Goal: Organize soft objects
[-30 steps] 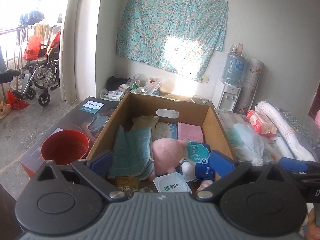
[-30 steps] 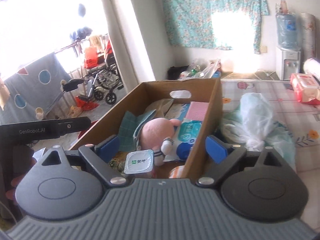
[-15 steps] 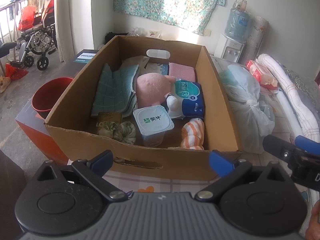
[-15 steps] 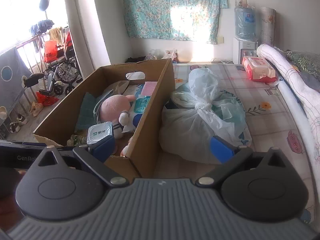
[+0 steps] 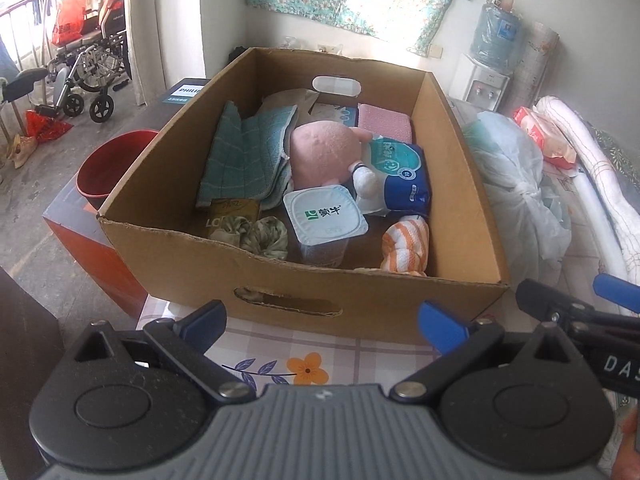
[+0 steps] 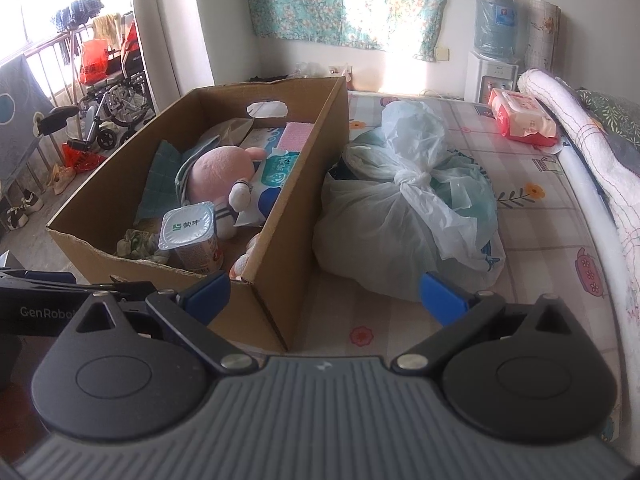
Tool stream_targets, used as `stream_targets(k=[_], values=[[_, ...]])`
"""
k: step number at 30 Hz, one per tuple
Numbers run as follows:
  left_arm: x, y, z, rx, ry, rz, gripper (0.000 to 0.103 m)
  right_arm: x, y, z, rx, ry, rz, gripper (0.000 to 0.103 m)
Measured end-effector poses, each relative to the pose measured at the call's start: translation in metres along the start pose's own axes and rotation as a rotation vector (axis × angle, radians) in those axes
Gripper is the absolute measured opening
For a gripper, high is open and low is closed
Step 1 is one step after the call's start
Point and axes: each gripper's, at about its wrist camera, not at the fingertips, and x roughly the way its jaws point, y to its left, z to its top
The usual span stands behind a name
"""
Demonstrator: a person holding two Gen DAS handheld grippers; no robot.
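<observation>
A cardboard box (image 5: 464, 184) (image 6: 304, 184) stands on the floral bed sheet. Inside lie a pink plush toy (image 5: 324, 154) (image 6: 218, 170), a teal checked cloth (image 5: 244, 160), a green scrunchie (image 5: 260, 236), an orange-striped cloth (image 5: 406, 246), a blue wipes pack (image 5: 400, 176), a pink folded cloth (image 5: 384, 122) and a yogurt cup (image 5: 324, 220) (image 6: 192, 236). My left gripper (image 5: 322, 318) hangs open in front of the box's near wall, holding nothing. My right gripper (image 6: 324, 292) is open and empty near the box's right front corner.
A knotted white plastic bag (image 6: 408, 208) (image 5: 516, 184) lies against the box's right side. A red wipes pack (image 6: 520, 118) and a rolled white quilt (image 6: 580, 136) sit at the bed's right. A red bucket (image 5: 106, 164) rests on a dark carton to the left. A wheelchair (image 5: 84, 76) stands beyond.
Both grippers have pulled back and up from over the box to in front of it. Both stayed open. The box contents have not moved.
</observation>
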Motion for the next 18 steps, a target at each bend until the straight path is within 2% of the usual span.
stream_targets(k=[18], values=[[0.0036,-0.0008,0.0035,0.023,0.005,0.028,0.103,0.0051,0.0038,0.0023,-0.026,0.0,-0.014,0.102]])
